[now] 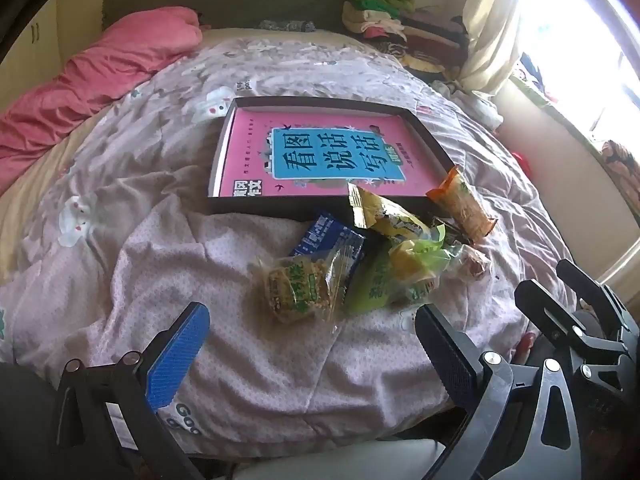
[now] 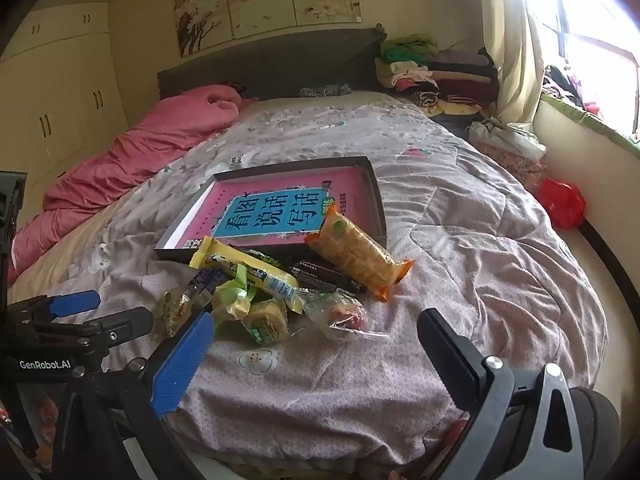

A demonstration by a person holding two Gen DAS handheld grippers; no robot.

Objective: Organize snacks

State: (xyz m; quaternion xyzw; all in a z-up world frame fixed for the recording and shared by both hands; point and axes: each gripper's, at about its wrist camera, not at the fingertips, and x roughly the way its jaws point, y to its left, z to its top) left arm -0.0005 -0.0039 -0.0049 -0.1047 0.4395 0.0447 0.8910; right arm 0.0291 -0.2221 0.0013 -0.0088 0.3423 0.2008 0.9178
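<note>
A heap of wrapped snacks lies on the bed just in front of a shallow dark box [image 1: 224, 152] [image 2: 378, 200] holding a pink and blue book [image 1: 320, 152] [image 2: 280, 210]. In the heap are a clear pack of yellow puffed cakes [image 1: 298, 288], a blue packet [image 1: 332, 244], a yellow bar [image 1: 384, 212] [image 2: 240, 268], green-wrapped pastries [image 1: 412, 268] [image 2: 256, 312] and an orange cracker sleeve [image 1: 464, 204] [image 2: 356, 256]. My left gripper [image 1: 310, 332] hovers open just short of the puffed cakes. My right gripper [image 2: 316, 344] stands open by a clear wrapped red sweet [image 2: 346, 318].
The bed is covered by a lilac floral quilt [image 1: 280, 360] [image 2: 460, 240], with a pink duvet [image 1: 100, 76] [image 2: 160, 140] bunched at the far left. Folded clothes [image 2: 436, 76] pile by the headboard. A curtain and bright window run along the right. A red bag [image 2: 560, 204] lies beside the bed.
</note>
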